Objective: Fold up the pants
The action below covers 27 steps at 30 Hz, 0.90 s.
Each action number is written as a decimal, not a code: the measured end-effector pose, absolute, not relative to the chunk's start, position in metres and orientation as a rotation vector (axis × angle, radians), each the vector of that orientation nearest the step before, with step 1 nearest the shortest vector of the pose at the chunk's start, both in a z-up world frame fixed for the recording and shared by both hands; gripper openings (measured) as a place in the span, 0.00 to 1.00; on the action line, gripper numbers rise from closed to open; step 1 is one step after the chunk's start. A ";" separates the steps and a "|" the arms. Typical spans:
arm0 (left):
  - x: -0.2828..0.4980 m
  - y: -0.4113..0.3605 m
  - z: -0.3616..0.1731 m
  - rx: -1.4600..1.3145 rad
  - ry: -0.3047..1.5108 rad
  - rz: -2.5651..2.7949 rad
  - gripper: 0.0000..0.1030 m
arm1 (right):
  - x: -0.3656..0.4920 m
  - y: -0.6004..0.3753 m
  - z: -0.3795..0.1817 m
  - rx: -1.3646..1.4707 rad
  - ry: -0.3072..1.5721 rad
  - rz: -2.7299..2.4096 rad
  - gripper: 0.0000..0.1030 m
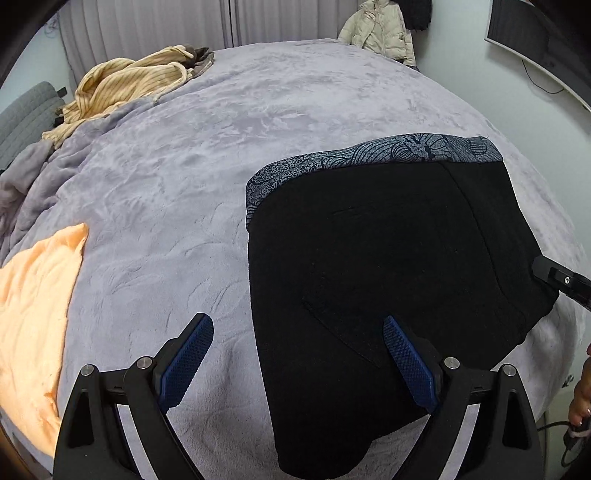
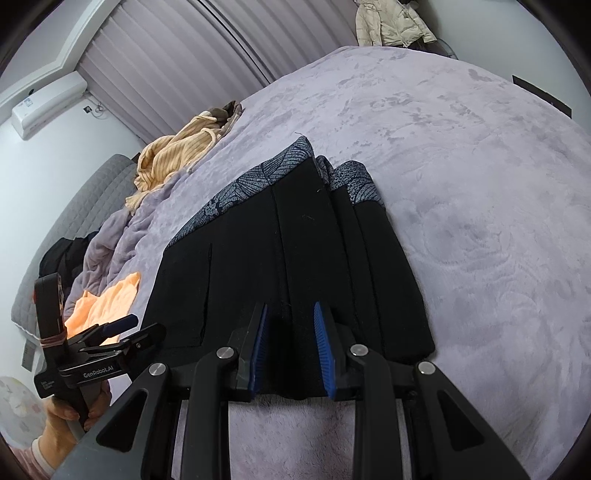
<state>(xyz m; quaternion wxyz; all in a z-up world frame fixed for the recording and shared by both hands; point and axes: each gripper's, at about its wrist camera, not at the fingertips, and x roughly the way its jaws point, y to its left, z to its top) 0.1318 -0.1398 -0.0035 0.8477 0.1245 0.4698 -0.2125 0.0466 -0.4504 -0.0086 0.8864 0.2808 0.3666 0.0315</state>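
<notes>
The black pants (image 1: pixel 376 280) lie folded into a compact stack on the lilac bed cover (image 1: pixel 221 155), with a grey patterned waistband (image 1: pixel 369 155) at the far edge. My left gripper (image 1: pixel 297 328) is open above the stack's near left edge, holding nothing. In the right wrist view the pants (image 2: pixel 295 251) show stacked layers and the waistband (image 2: pixel 255 177). My right gripper (image 2: pixel 290 317) hovers over the near edge of the stack, its blue pads apart and nothing between them. The left gripper (image 2: pixel 122 328) appears at the left, held by a hand.
A yellow striped garment (image 1: pixel 125 81) lies at the bed's far left. An orange cloth (image 1: pixel 33 302) lies at the near left. A cream jacket (image 1: pixel 380 29) hangs beyond the bed. A grey headboard (image 2: pixel 70 218) and curtains (image 2: pixel 177 74) stand behind.
</notes>
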 end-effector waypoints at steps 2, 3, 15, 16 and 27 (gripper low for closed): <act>0.129 -0.142 -0.003 0.287 0.970 -0.437 0.92 | 0.047 -0.452 -0.009 0.594 0.758 0.067 0.27; 0.128 -0.143 -0.004 0.295 0.964 -0.433 0.92 | 0.046 -0.452 -0.009 0.596 0.757 0.069 0.27; 0.129 -0.141 -0.006 0.297 0.960 -0.402 0.98 | 0.043 -0.456 -0.012 0.634 0.738 0.105 0.27; 0.128 -0.142 -0.007 0.299 0.958 -0.400 0.98 | 0.043 -0.456 -0.012 0.633 0.738 0.106 0.27; 0.125 -0.144 -0.007 0.305 0.951 -0.385 0.99 | 0.042 -0.460 -0.010 0.669 0.729 0.128 0.36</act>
